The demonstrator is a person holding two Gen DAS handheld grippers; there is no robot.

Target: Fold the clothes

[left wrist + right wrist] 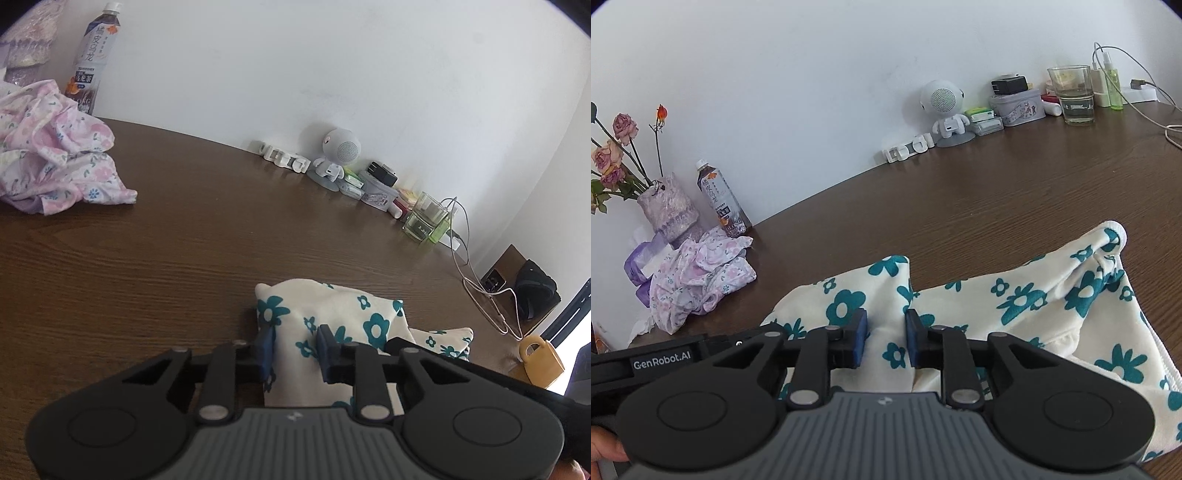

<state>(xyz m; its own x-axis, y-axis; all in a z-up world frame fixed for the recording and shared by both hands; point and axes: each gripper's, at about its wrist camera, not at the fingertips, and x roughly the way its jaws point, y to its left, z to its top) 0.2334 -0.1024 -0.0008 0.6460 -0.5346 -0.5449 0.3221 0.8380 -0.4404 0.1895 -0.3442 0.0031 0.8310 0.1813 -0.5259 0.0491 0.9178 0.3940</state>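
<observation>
Right now the left gripper point(293, 349) has its blue pads point(266, 347) pressed into a raised ridge of the cream cloth with teal flowers point(332, 310), pinching it between them. Likewise the right gripper point(886, 341) has a bunched fold of the same cloth point(1034, 295) standing between its two pads point(860, 338), which grip it on both sides. That cloth lies on the brown wooden table point(184, 240), close under both tools. Farther off on the left sits a crumpled pink floral garment point(55, 147), beside a tea bottle point(90, 59). Along the white wall stand a small white robot-shaped speaker point(947, 110), a tin box point(1017, 105), a drinking glass point(1073, 94) and a cable point(480, 295).
</observation>
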